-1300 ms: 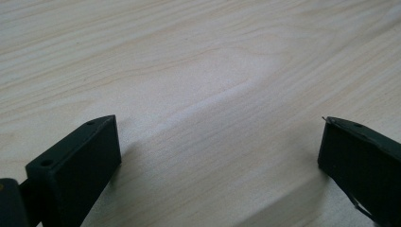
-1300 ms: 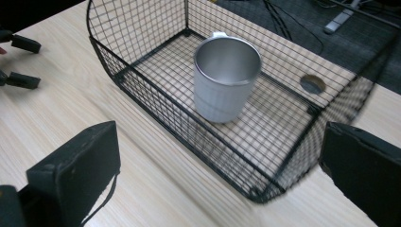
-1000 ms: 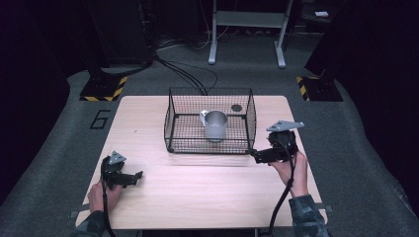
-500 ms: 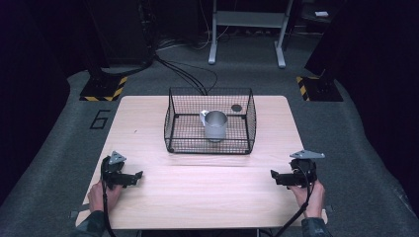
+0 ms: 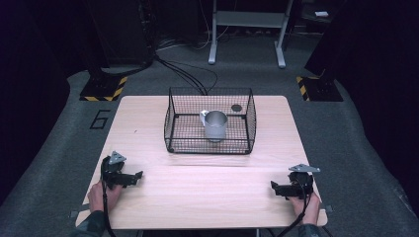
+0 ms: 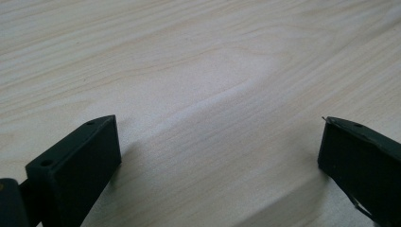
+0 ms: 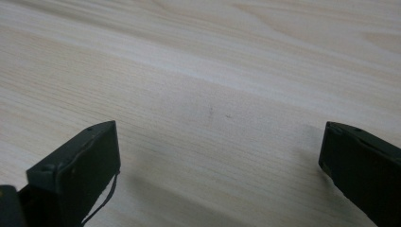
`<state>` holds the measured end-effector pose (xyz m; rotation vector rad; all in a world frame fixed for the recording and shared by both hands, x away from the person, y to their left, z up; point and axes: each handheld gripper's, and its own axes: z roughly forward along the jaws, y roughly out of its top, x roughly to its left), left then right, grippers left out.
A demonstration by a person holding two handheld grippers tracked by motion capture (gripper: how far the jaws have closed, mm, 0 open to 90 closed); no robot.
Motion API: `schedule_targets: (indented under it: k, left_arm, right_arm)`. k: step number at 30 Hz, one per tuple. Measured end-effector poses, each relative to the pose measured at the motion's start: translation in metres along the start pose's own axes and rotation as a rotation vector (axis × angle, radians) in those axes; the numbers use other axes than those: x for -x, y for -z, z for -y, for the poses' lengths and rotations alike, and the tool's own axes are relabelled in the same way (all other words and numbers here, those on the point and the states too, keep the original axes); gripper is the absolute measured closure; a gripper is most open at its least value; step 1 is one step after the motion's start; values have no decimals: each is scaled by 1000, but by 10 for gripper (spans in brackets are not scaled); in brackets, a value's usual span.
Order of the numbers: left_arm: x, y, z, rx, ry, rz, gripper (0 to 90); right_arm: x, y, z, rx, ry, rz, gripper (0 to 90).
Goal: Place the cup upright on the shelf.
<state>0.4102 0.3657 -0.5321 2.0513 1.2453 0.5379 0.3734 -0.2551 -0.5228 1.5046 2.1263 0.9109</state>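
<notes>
Two grippers rest on the table (image 5: 197,192) in the high view: left gripper (image 5: 137,175) at 8 o'clock, right gripper (image 5: 274,186) at 4; a cup (image 5: 216,125) stands inside the basket (image 5: 173,123) at centre. Left gripper view: jaws spread over bare wood. Right gripper view: jaws spread likewise.

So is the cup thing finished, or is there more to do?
It looks finished: the metal cup stands upright inside the wire basket. Nothing is in hand; the left tongs and right tongs rest open and empty on the table. I can't see anything left.
</notes>
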Motion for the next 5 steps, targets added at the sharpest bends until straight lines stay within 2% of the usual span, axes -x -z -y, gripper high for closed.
schedule_targets:
  k: [4,5]
  left_arm:
    - [0,0,0,0,0,0,0]
    - [0,0,0,0,0,0,0]
  right_arm:
    - [-1,-4,4,21,21,33,0]
    - [-2,-4,4,15,14,43,0]
